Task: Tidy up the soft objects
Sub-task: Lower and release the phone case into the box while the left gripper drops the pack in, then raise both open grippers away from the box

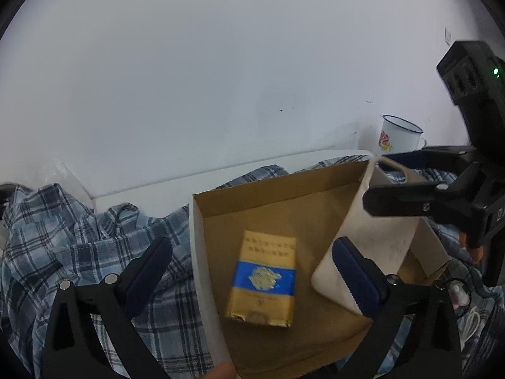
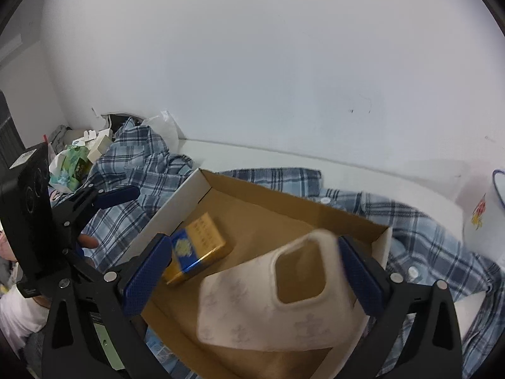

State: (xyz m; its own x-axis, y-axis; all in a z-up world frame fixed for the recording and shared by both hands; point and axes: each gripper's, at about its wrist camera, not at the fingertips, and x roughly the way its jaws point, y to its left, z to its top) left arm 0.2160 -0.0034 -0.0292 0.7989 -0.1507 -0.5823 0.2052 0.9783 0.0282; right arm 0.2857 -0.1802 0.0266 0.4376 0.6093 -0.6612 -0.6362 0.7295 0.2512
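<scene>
The soft phone case [image 2: 271,300] lies tilted inside the cardboard box [image 2: 186,195], its camera cutout toward the far wall and its long axis running from the near side toward the box's far right corner, right beside a gold-and-blue packet [image 2: 197,248]. It sits between the spread jaws of the right gripper [image 2: 252,271], the nearer one, and looks released, though its top corner seems against the right pad. The left gripper [image 1: 249,271] hangs wide open over the packet and the plaid shirt [image 1: 79,237], gripping nothing.
</scene>
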